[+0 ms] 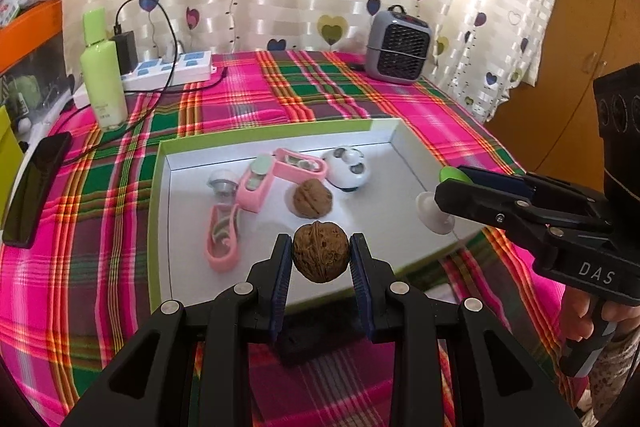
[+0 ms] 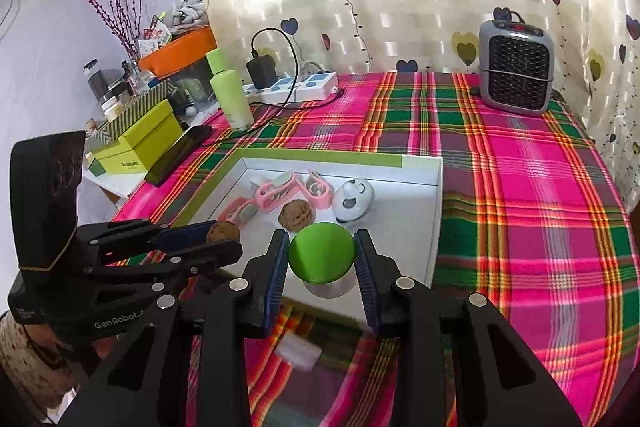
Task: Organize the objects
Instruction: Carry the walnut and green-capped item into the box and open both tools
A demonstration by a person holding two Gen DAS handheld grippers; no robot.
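Observation:
My left gripper (image 1: 320,247) is shut on a brown walnut (image 1: 320,257), held above the near edge of a white tray with a green rim (image 1: 280,133). My right gripper (image 2: 322,259) is shut on a green-capped toy with a white base (image 2: 322,253), also over the tray's near edge (image 2: 320,159). In the tray lie a second walnut (image 1: 313,197), a panda-face ball (image 1: 346,169), pink clips (image 1: 256,183) and a small silver piece (image 1: 222,183). The right gripper (image 1: 448,183) shows at the tray's right side, and the left gripper (image 2: 224,241) at its left.
A green bottle (image 1: 102,75), a power strip with charger (image 1: 172,69) and a dark phone (image 1: 34,187) sit at the left of the plaid cloth. A grey heater (image 2: 516,67) stands at the back right. Green boxes (image 2: 140,139) are stacked off the left edge. A small white scrap (image 2: 298,349) lies below the right gripper.

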